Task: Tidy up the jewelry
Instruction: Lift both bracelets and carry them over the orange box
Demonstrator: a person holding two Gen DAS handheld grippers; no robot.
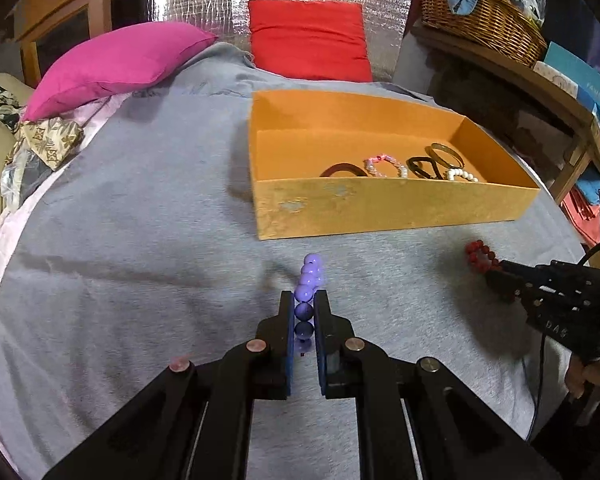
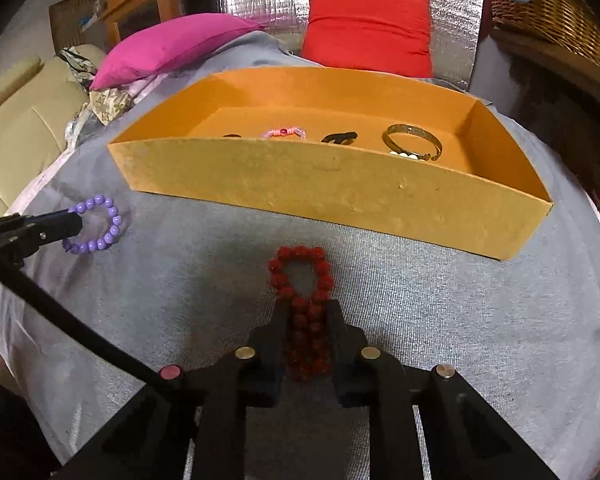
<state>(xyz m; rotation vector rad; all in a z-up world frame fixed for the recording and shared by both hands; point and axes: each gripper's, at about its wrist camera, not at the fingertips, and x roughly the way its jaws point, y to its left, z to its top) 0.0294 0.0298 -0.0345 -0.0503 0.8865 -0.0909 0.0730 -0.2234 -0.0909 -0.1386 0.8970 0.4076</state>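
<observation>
left claw (image 1: 304,300) clenched on purple bracelet (image 1: 309,280), my right claw (image 2: 307,312) on red bracelet (image 2: 302,276); box (image 2: 340,192) holds several pieces, these two left.

Right gripper (image 2: 306,312) pinches a red bead bracelet (image 2: 302,276), its loop poking out ahead | left gripper (image 2: 76,220) at left grips a purple bead bracelet (image 2: 100,224) | both over grey cloth (image 2: 440,320) | behind: orange tray (image 2: 320,188) holding a brass bangle (image 2: 412,140), a pink bracelet (image 2: 284,133), dark bands.
</observation>
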